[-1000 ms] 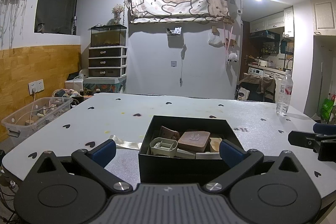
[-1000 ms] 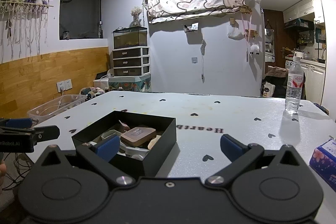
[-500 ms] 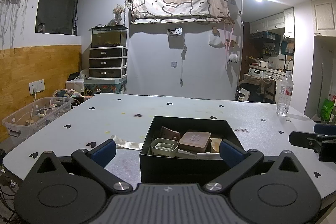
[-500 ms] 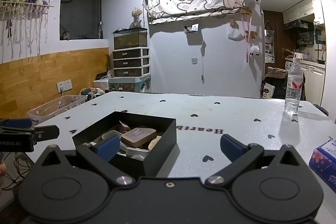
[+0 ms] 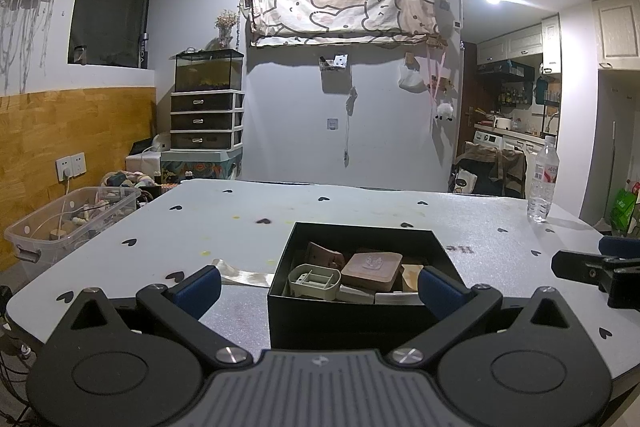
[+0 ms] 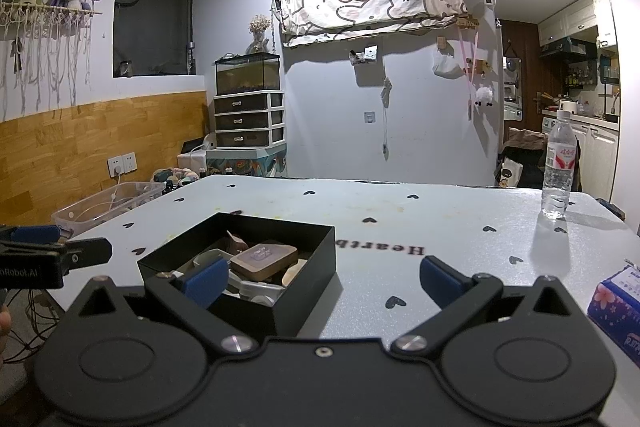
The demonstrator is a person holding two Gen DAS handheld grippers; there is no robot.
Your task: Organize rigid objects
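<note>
Both grippers parked at the near edge of the table, jaws spread wide, nothing held. Left gripper sits square in front of the black box; right gripper is off to the box's right, angled past its corner.

Rigid items are all inside the box: brown block on top in the middle, beige tray at the near-left, a brown piece behind it, pale flat bits underneath. Loosely piled, not aligned. No rigid item lies loose on the table top. A strip of tape or film lies just left of the box; bottle at the far right corner, blue packet at the right edge.

This fits either items about to come out for sorting, or a box just filled, so I'm not calling the stage.

If anything in the box gets picked:
- come in from above; box walls block a side approach
- take the block across its short sides; it's topmost
- keep the other gripper ready to brace the box wall; the box looks light and may slide
- the tray is thin-walled, so grip a rim, not the whole body
</note>
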